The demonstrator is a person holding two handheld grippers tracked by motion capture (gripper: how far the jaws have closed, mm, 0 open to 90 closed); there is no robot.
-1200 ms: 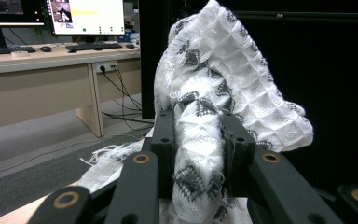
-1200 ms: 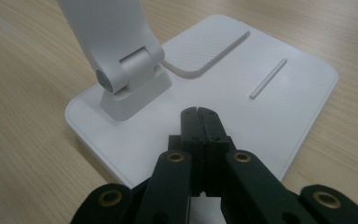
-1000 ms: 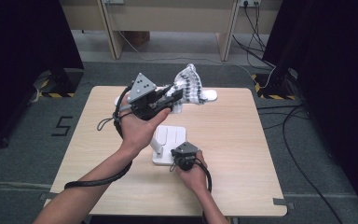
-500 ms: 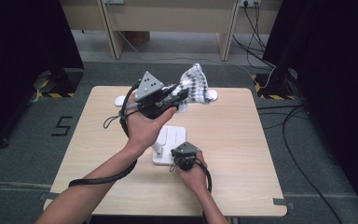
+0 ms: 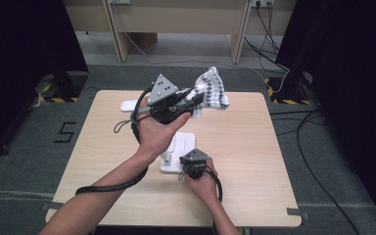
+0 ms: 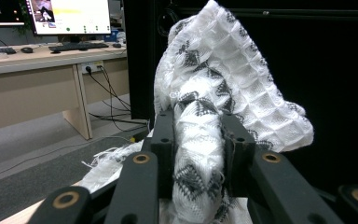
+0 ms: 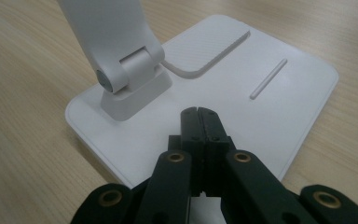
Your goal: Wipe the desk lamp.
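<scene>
Cloth (image 6: 214,93) higher now in left gripper (image 6: 198,140), off the table (image 5: 254,147)

Left gripper (image 5: 194,98) clamping white cloth (image 5: 211,89) above table (image 5: 254,147).

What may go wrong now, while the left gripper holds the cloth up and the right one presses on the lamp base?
1. The cloth hangs loose around the left gripper, which pinches a thin fold; it might slip out.
2. The right gripper rests shut on the edge of the white lamp base; the base could slide or tip if the cloth pulls the lamp arm.
</scene>
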